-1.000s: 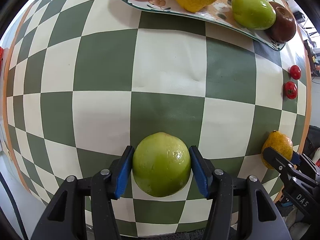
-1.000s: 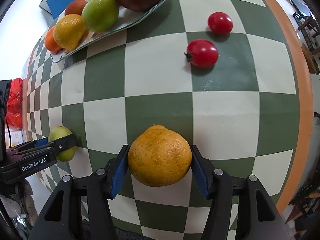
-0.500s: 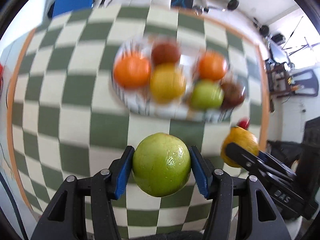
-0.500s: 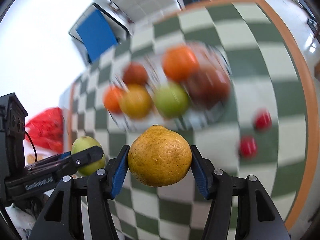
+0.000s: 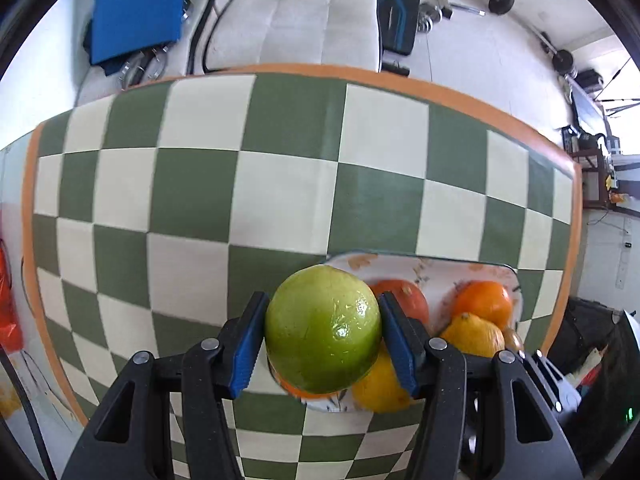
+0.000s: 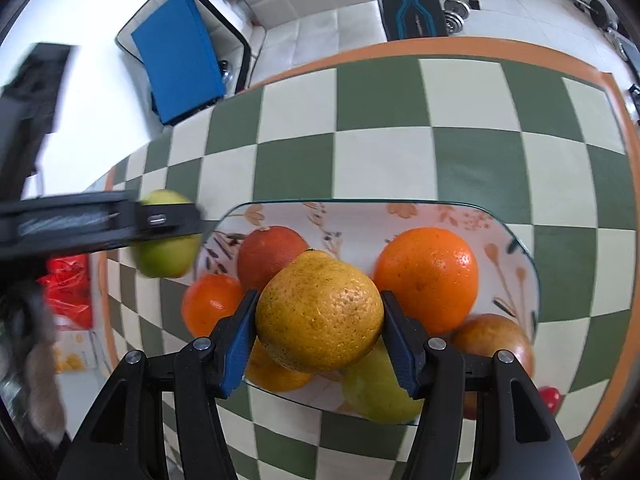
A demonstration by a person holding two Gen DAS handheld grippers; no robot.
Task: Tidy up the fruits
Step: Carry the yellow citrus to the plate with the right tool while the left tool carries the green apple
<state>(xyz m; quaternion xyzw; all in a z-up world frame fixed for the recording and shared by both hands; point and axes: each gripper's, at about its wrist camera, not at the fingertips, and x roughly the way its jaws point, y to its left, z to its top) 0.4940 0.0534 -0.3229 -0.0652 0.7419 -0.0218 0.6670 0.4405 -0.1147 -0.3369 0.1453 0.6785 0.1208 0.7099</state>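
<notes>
Green apple [image 5: 323, 329] clamped in left gripper [image 5: 323, 336], above plate [image 5: 420, 266]

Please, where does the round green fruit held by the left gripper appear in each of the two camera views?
Left wrist view: the round green fruit sits low at centre, clamped by the left gripper.
Right wrist view: the same fruit is at the left edge, partly behind a black finger.
Shared landmark: the flower-patterned plate of oranges on the checkered table.

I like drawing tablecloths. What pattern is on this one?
Green and cream checks with an orange border, on the tablecloth. The left wrist view shows it best.
</notes>
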